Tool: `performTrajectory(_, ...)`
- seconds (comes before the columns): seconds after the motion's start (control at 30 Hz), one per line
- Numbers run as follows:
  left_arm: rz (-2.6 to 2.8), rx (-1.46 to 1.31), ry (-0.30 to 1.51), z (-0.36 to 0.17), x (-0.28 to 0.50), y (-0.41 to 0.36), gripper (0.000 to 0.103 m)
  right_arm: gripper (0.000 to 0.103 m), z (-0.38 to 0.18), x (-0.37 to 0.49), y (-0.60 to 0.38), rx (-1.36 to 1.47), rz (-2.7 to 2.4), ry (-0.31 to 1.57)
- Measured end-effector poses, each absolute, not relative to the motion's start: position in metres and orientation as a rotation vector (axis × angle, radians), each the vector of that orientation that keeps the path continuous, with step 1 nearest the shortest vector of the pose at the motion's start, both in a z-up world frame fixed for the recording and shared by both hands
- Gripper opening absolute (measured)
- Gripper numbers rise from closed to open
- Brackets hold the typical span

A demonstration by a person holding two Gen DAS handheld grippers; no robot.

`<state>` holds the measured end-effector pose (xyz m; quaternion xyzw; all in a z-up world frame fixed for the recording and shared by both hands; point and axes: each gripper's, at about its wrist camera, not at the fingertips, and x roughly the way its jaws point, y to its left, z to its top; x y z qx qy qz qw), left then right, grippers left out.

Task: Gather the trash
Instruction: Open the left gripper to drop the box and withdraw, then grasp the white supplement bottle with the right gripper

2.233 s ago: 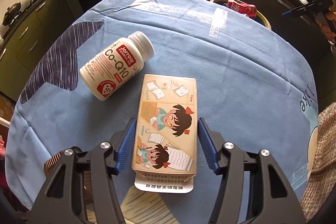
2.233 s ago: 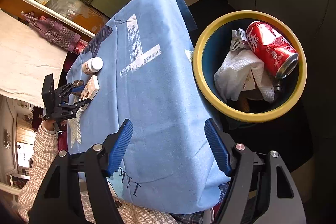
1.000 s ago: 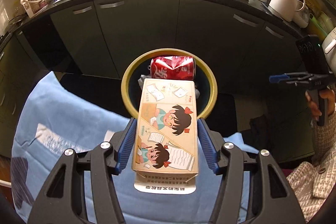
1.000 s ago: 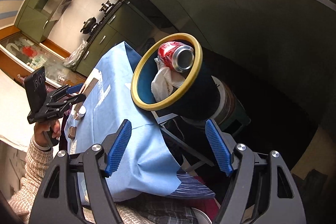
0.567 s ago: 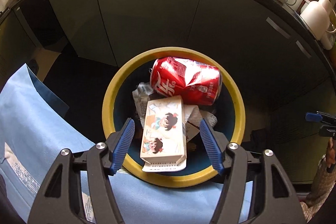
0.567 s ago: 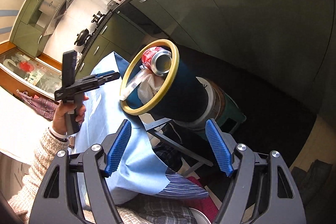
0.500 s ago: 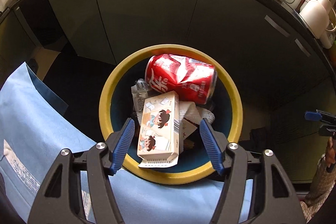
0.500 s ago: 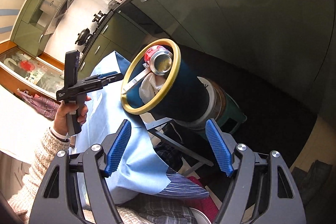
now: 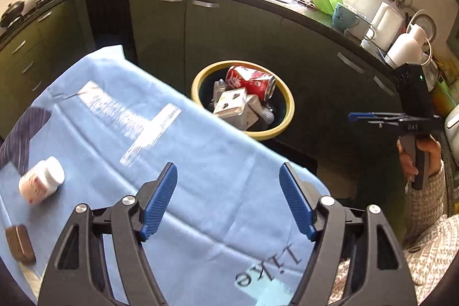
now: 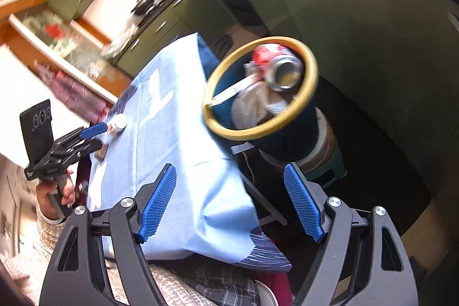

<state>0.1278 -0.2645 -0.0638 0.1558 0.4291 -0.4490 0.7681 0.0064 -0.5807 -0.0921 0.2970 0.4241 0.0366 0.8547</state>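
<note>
The yellow-rimmed trash bin (image 9: pixel 288 105) stands beyond the table's far edge and holds a red can (image 9: pixel 251 79), crumpled tissue and the cartoon carton (image 9: pixel 231 103). My left gripper (image 9: pixel 228 201) is open and empty above the blue tablecloth (image 9: pixel 200 179). A white pill bottle (image 9: pixel 41 184) lies at the left, with a brown block (image 9: pixel 18 243) nearer me. My right gripper (image 10: pixel 229 204) is open and empty off the table's corner, facing the bin (image 10: pixel 311 68). It shows at the right of the left wrist view (image 9: pixel 373 116).
Dark kitchen cabinets (image 9: pixel 229 30) and a cluttered counter with a sink run behind the bin. The bin sits on a stool (image 10: pixel 324 151) beside the table's folding legs. My left gripper and hand show at the left of the right wrist view (image 10: pixel 89 134).
My left gripper carried the carton to the bin, opened and dropped it in. It has since drawn back over the table. The right gripper stayed open and shifted slightly.
</note>
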Motion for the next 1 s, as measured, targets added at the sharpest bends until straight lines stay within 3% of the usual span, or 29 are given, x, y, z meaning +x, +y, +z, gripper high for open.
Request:
performTrajectory(0.27,-0.691,0.185,0.883,-0.069,0.097,-0.12,0.079,0.077,-0.054,0.121,-0.455,0.253,0.351,0.996)
performTrajectory(0.33,-0.612,0.148,0.881,-0.072,0.094,-0.094,0.09,0.077,-0.053,0.15,-0.412,0.142,0.427,1.015)
performTrajectory(0.43,-0.521,0.095,0.876,-0.079,0.084,-0.06,0.094,0.077,-0.056,0.193,-0.356,0.002,0.521,1.038)
performTrajectory(0.67,-0.432,0.026,0.898,-0.096,0.077,-0.02,0.095,0.076,-0.064,0.273,-0.256,-0.296,0.735,1.001)
performTrajectory(0.8,-0.417,0.036,0.902,-0.102,0.078,-0.015,0.095,0.068,-0.079,0.323,-0.229,-0.371,0.734,1.024)
performTrajectory(1.0,-0.43,0.025,0.893,-0.102,0.081,-0.01,0.095,0.067,-0.09,0.37,-0.205,-0.452,0.759,1.053)
